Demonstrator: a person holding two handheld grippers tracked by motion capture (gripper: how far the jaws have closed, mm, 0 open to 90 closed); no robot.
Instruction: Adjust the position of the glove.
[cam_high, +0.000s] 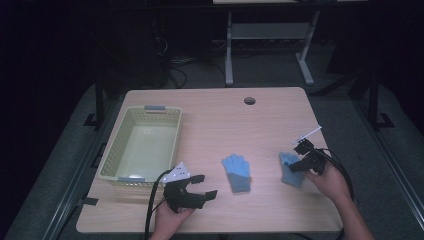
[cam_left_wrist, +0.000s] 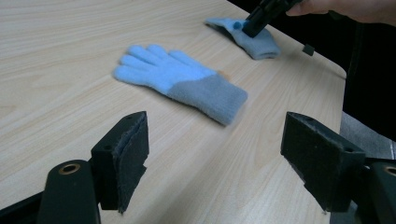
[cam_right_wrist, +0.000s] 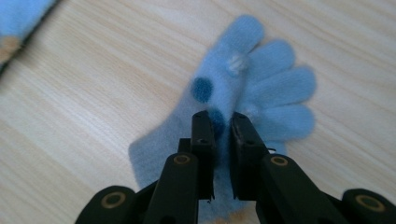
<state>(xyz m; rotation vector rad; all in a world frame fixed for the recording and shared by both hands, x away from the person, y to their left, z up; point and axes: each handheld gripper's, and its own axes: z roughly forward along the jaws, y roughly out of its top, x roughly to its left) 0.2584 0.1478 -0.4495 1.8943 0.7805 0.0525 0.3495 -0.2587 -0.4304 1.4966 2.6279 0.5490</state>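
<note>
right gripper (cam_high: 302, 161) sits on the right glove (cam_high: 291, 170) near the tabletop's right edge. in the right gripper view its jaws are nearly together over the glove's palm (cam_right_wrist: 261, 88), a narrow gap left; whether knit is actually pinched between them cannot be told (the pads cover that spot). left gripper (cam_high: 206, 187) hovers by the front edge, jaws spread wide, holding nothing, pointed at the left glove (cam_left_wrist: 180, 77), which lies flat mid-tabletop, cuff toward the front edge.

judgement: the step in hand is the pick of the right glove; the yellow basket (cam_high: 116, 148) at the left edge, empty, looks like the destination. next move calls for a firm pinch on the fabric, then a lift clear of the wood before any carry across.

hard to make out: dark dots on the right glove's palm are blurred; its cuff is cut off behind the jaws.
</note>
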